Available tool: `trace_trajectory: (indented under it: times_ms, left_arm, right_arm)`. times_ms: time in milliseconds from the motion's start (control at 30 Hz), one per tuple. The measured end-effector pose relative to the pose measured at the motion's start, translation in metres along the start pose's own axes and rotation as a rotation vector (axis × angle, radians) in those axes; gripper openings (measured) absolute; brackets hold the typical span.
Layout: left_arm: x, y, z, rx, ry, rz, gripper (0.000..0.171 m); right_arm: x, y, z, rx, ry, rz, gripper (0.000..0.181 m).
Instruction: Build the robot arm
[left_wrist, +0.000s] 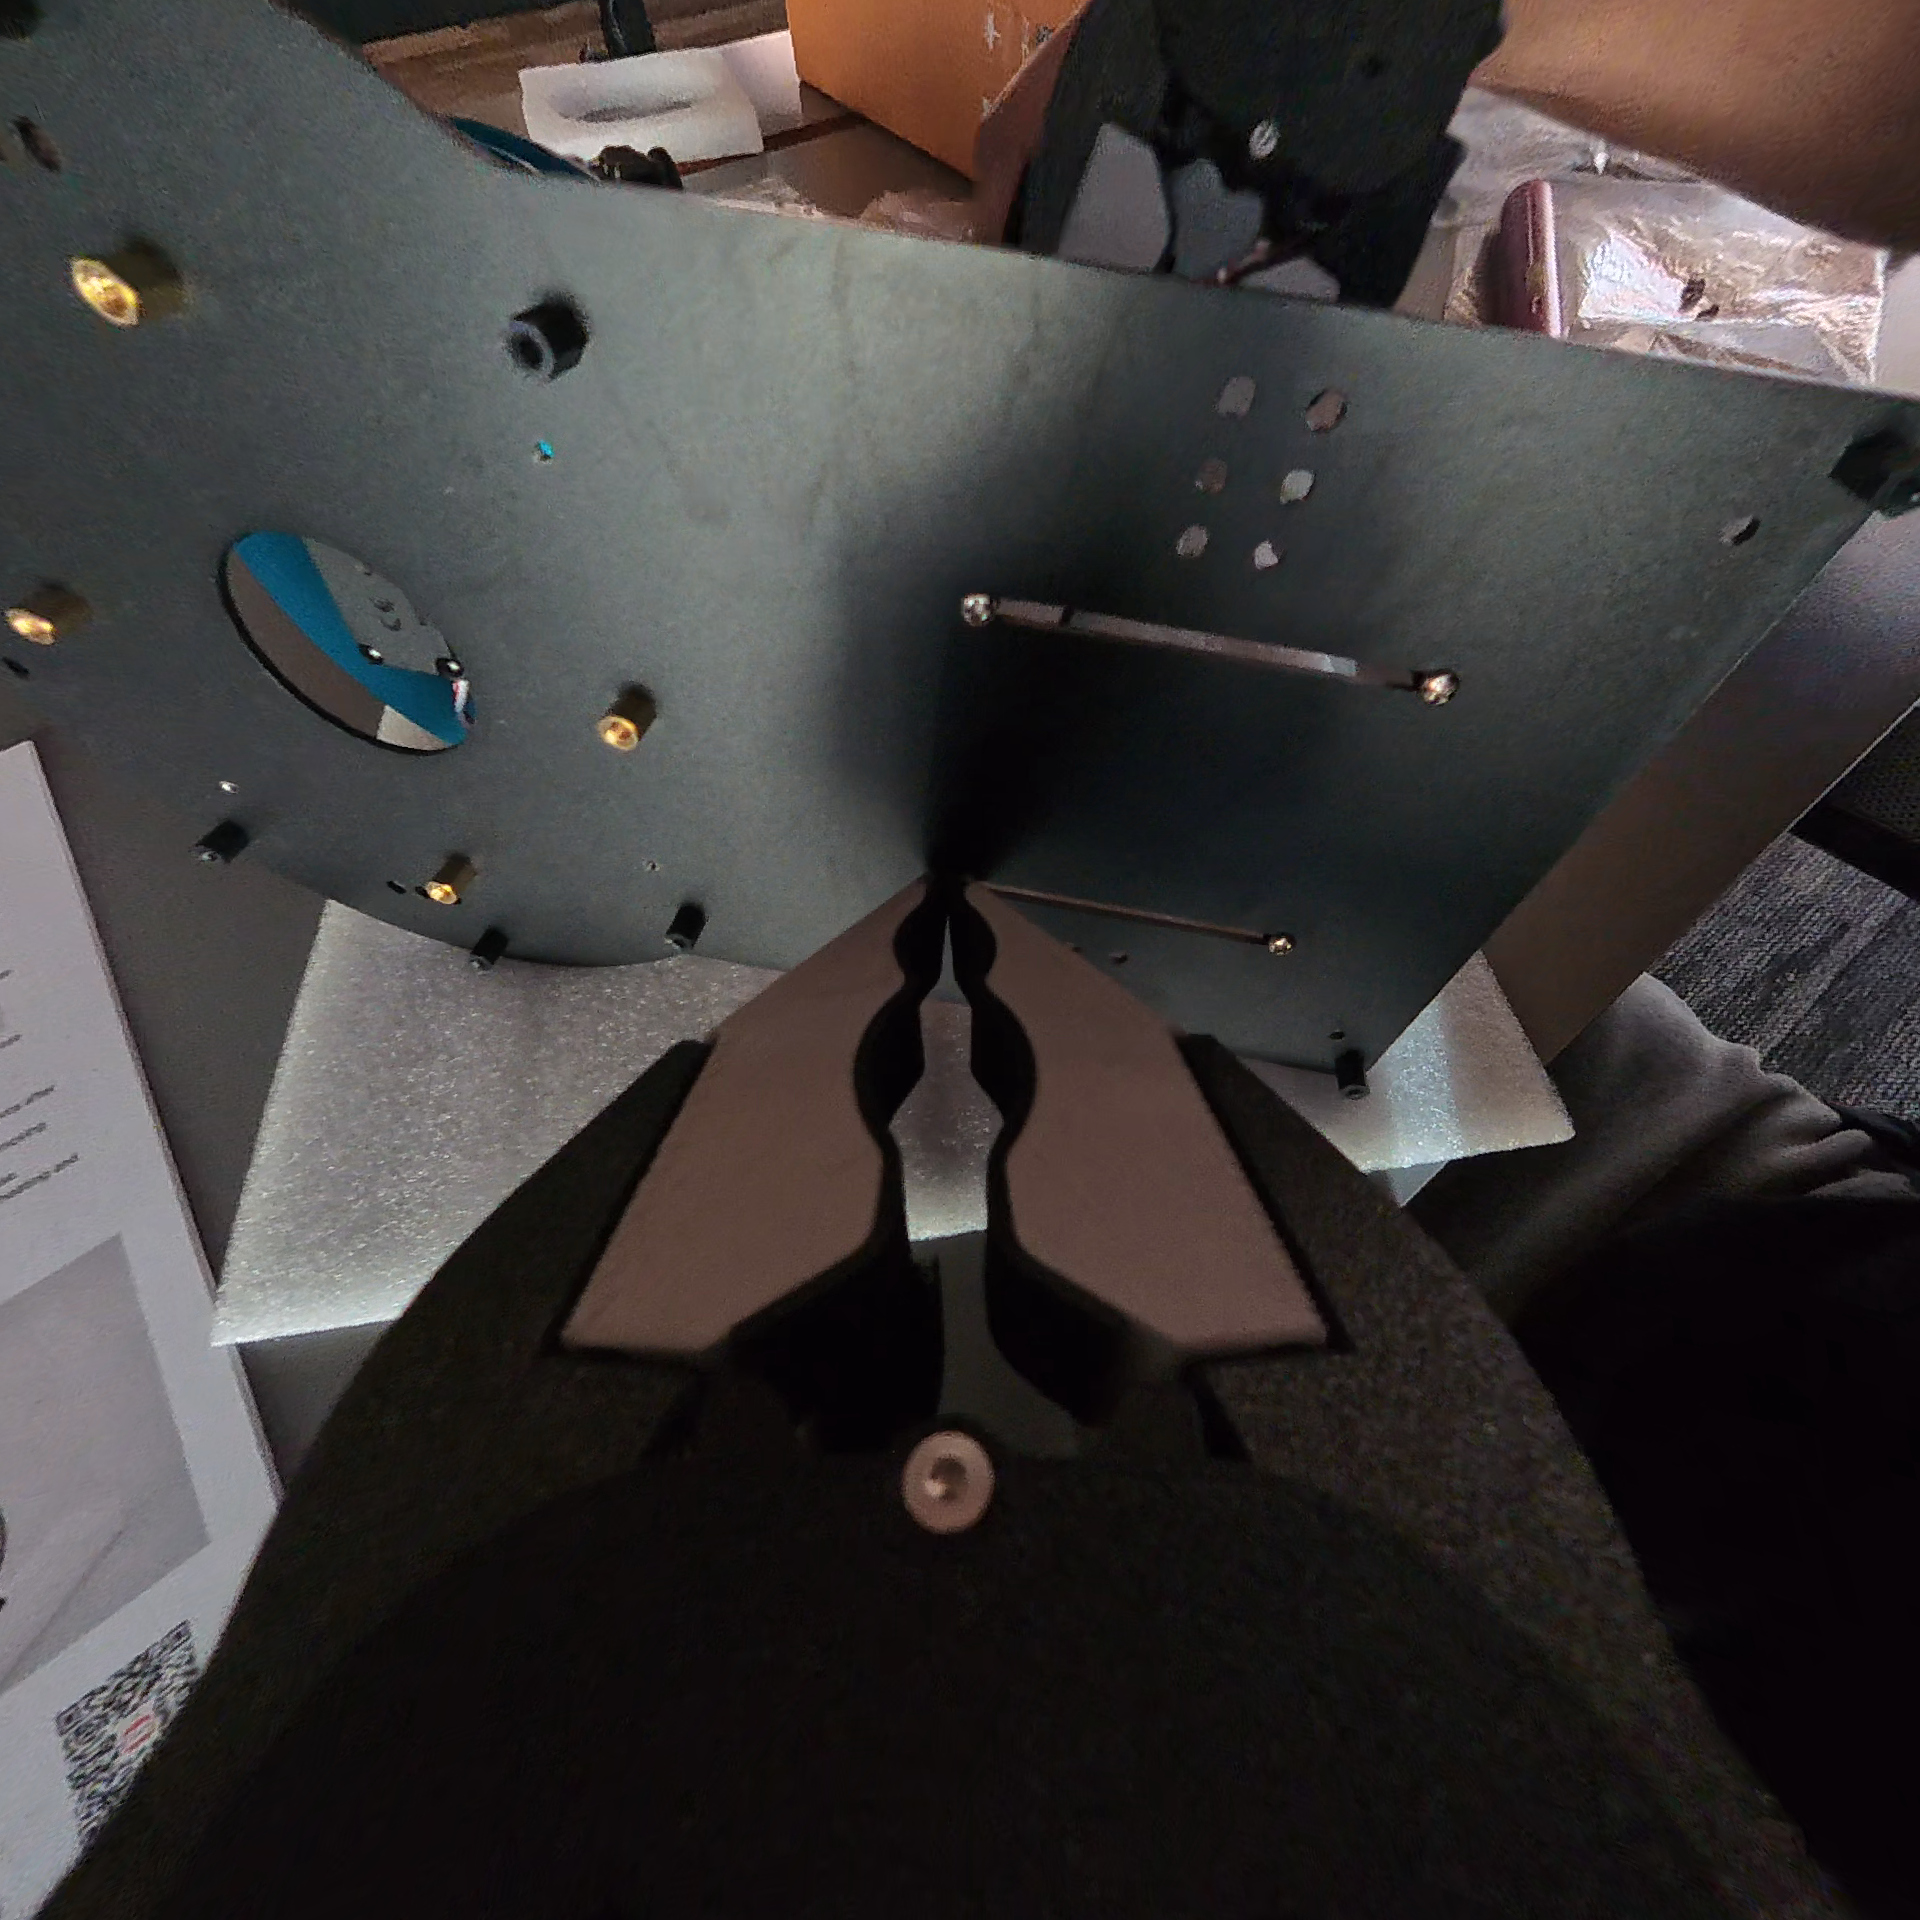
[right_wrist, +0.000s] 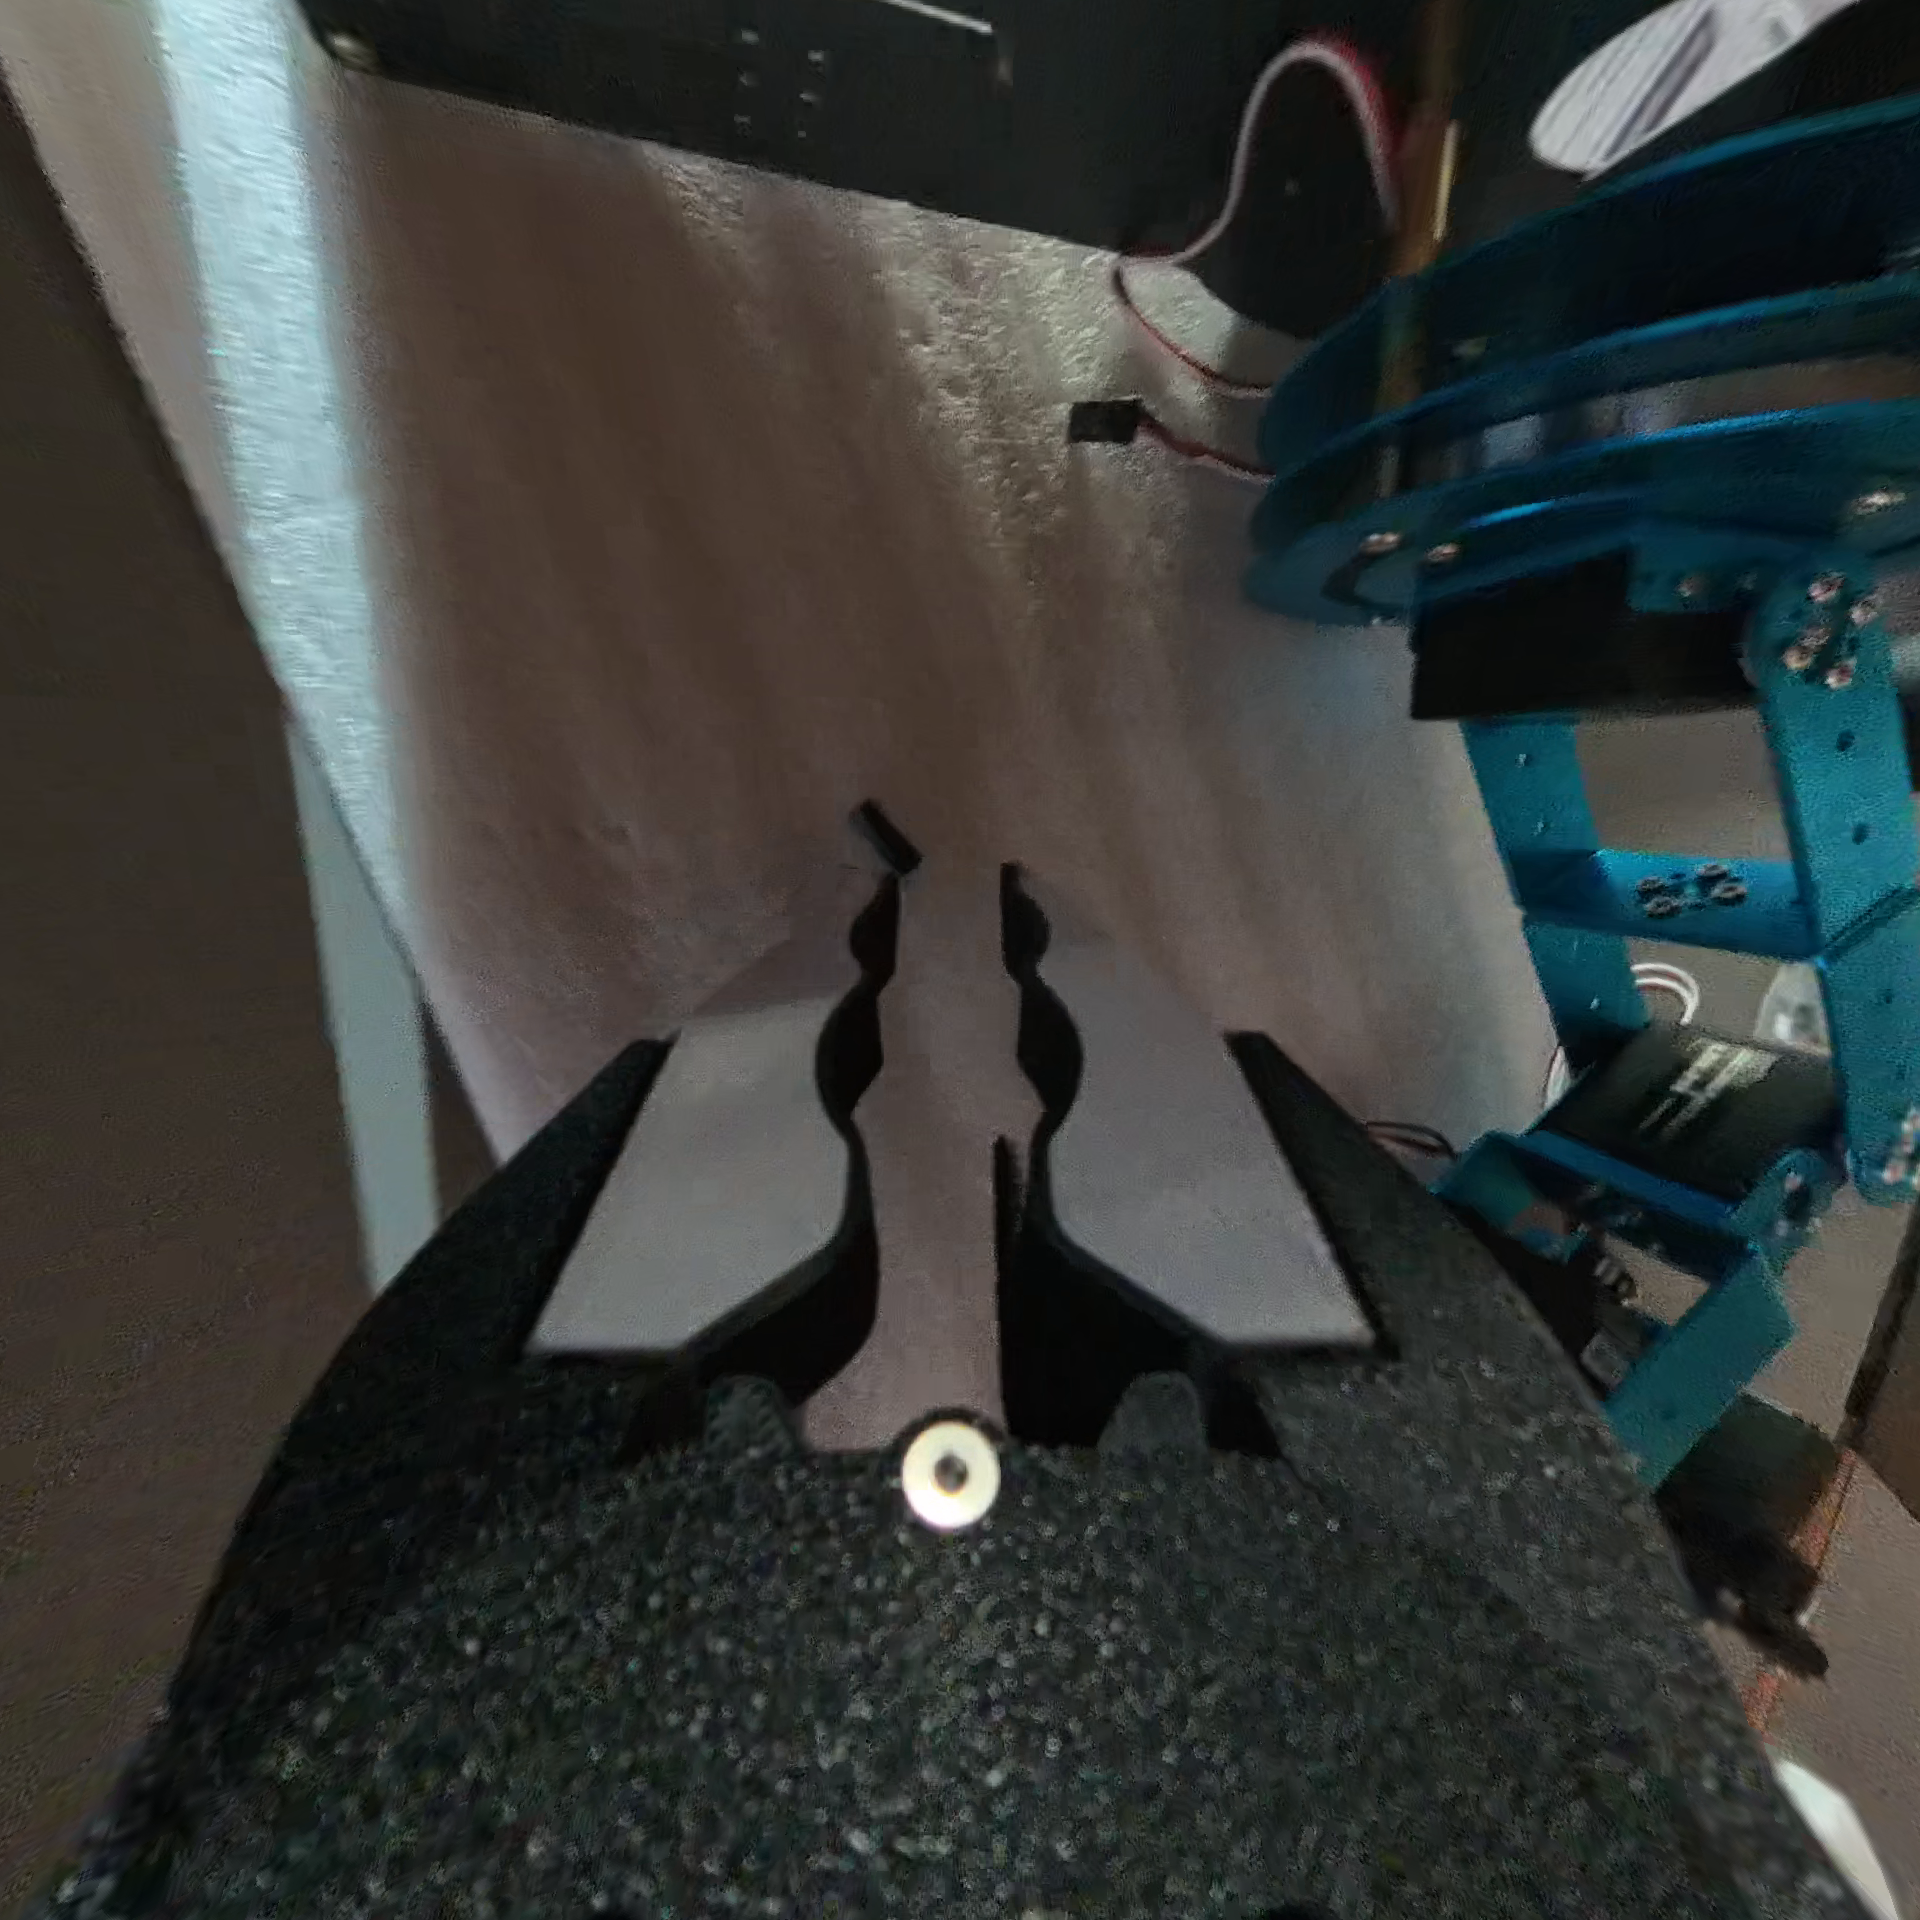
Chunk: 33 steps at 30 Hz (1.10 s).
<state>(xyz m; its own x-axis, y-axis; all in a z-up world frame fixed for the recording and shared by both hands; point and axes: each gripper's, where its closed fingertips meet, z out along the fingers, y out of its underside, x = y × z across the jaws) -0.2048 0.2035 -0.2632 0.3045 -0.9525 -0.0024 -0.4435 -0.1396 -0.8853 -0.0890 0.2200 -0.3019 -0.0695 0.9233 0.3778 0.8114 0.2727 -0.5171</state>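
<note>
Firmly clenched: left tool (left_wrist: 948, 899), tips pressed together on the lower edge of the dark grey metal plate (left_wrist: 831, 468), with no gap showing between them. Plate tilted up towards the camera, its lower edge over a white foam sheet (left_wrist: 468, 1143) on the table; whether resting on the foam or lifted just clear of it, cannot tell. Studded with short brass standoffs (left_wrist: 623, 722) and small black ones, pierced by a large round hole (left_wrist: 348, 639) at the left and two long slots at the right. Left tool pointed forward and slightly upward at the plate's face, gripping near the middle of the edge. Beside it at the left, a printed white paper sheet (left_wrist: 83, 1143); beyond the plate, a brown cardboard box (left_wrist: 904, 62) and a person's forearm (left_wrist: 1714, 104).

Released: right tool (right_wrist: 948, 883), fingers apart with bare foam visible through the gap, nothing between them. Aimed down at the foam sheet (right_wrist: 727, 520), hovering close above it. Just beyond the left fingertip, a small black oblong piece (right_wrist: 888, 836) on the foam, near the tip but seemingly not touched. Well apart at the right, a blue metal bracket assembly (right_wrist: 1558, 468) with stacked round discs, and a black connector (right_wrist: 1096, 421) on thin red and white wires.
</note>
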Motion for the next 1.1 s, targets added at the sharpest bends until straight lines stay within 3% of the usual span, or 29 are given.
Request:
trace_trajectory:
  times_ms: [233,333,500,667,800,1100]
  left_arm:
    - [0.000,0.000,0.000,0.005,0.029,-0.030,0.000]
    - [0.000,0.000,0.000,0.000,0.031,-0.022,0.000]
    - [0.000,0.000,0.000,-0.008,0.027,-0.017,0.000]
    - [0.000,0.000,0.000,-0.013,0.021,-0.022,0.000]
    - [0.000,0.000,0.000,-0.016,0.029,-0.037,0.000]
    - [0.000,0.000,0.001,-0.022,0.028,-0.051,0.000]
  right_arm:
    - [-0.008,-0.003,-0.007,0.159,-0.259,0.186,0.006]
    - [-0.006,-0.017,-0.014,0.313,-0.310,0.212,0.028]
    - [0.000,-0.010,-0.013,0.363,-0.303,0.227,0.029]
    - [-0.005,0.005,-0.002,0.260,-0.372,0.129,0.031]
    - [-0.010,-0.013,-0.006,0.326,-0.467,0.080,0.029]
    - [-0.017,-0.005,0.000,0.273,-0.531,0.042,0.016]
